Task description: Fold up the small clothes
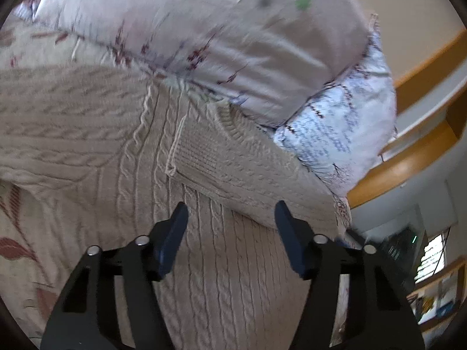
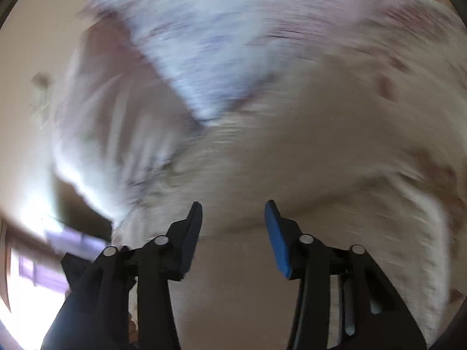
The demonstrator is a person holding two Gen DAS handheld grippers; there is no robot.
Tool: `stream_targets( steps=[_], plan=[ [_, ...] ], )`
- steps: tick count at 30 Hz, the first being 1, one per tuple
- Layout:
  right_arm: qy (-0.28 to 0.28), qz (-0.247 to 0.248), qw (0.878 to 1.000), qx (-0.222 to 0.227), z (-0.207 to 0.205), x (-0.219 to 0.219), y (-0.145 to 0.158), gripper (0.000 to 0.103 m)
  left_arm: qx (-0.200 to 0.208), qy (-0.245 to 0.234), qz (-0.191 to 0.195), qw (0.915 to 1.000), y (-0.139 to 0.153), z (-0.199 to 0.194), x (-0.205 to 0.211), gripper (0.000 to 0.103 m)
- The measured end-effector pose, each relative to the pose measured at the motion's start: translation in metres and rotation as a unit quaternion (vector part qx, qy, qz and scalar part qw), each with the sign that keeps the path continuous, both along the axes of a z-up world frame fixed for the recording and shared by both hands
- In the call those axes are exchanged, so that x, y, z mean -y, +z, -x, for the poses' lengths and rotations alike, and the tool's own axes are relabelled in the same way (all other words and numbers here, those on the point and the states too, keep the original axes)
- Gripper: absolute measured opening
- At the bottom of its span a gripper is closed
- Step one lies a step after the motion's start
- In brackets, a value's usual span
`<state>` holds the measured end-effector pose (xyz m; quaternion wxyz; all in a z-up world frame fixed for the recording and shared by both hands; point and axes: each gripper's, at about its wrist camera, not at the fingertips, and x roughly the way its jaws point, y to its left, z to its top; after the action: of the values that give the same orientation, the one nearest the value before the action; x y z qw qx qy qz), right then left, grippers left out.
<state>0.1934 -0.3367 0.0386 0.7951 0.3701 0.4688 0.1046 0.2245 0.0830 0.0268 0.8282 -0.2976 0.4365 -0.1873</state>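
Note:
A beige cable-knit sweater (image 1: 122, 134) lies spread on a bed, with one part (image 1: 233, 169) folded over across its body. My left gripper (image 1: 230, 213) is open and empty just above the knit, its fingers on either side of the folded part's edge. My right gripper (image 2: 233, 213) is open and empty above pale beige cloth (image 2: 292, 160); that view is heavily motion-blurred, so I cannot tell if the cloth is the sweater.
A floral pillow (image 1: 219, 38) and a white patterned quilt (image 1: 335, 125) lie behind the sweater. A leaf-print bedsheet (image 1: 20, 248) shows at the left. A wooden bed frame (image 1: 408, 157) runs along the right, with shelves (image 1: 437, 291) beyond.

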Motion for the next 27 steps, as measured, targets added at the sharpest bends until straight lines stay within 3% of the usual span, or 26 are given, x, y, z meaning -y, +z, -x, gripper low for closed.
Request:
stream_targets(
  steps=[4, 8, 10, 11, 17, 20, 21, 22, 24, 27],
  plan=[
    [-0.063, -0.026, 0.997, -0.045, 0.012, 0.043, -0.032, 0.037, -0.032, 0.032, 0.007, 0.999, -0.013, -0.012, 0.003, 0.048],
    [-0.106, -0.036, 0.993, -0.023, 0.012, 0.058, -0.034, 0.036, -0.049, 0.06, 0.009, 0.9969, -0.025, -0.023, 0.001, 0.035],
    [-0.125, -0.019, 0.992, 0.0, 0.011, 0.063, -0.032, 0.01, -0.048, 0.068, 0.007, 0.9965, -0.029, -0.028, 0.0, 0.02],
    [-0.133, -0.015, 0.991, 0.012, 0.014, 0.069, -0.032, 0.01, -0.048, 0.068, 0.007, 0.9965, -0.03, -0.03, 0.0, 0.009],
    [-0.162, 0.002, 0.987, 0.004, 0.022, 0.075, -0.04, 0.008, -0.045, 0.066, 0.008, 0.9968, -0.034, -0.029, 0.0, 0.007],
    [-0.15, 0.027, 0.988, 0.001, 0.025, 0.071, -0.031, 0.017, -0.044, 0.054, 0.007, 0.9975, -0.03, -0.023, -0.003, 0.009],
    [-0.146, 0.027, 0.989, 0.0, 0.026, 0.069, -0.028, 0.03, -0.038, 0.052, 0.003, 0.9979, -0.025, -0.015, -0.008, 0.017],
    [-0.143, 0.024, 0.989, 0.003, 0.029, 0.069, -0.025, 0.042, -0.03, 0.049, 0.004, 0.9983, -0.02, -0.008, -0.016, 0.035],
    [-0.135, 0.027, 0.99, 0.011, 0.034, 0.066, -0.017, 0.056, -0.014, 0.056, 0.007, 0.9983, -0.01, 0.007, -0.038, 0.059],
    [-0.113, 0.043, 0.992, 0.029, 0.041, 0.058, -0.002, 0.058, 0.005, 0.102, 0.012, 0.9947, 0.003, 0.033, -0.095, 0.062]
  ],
)
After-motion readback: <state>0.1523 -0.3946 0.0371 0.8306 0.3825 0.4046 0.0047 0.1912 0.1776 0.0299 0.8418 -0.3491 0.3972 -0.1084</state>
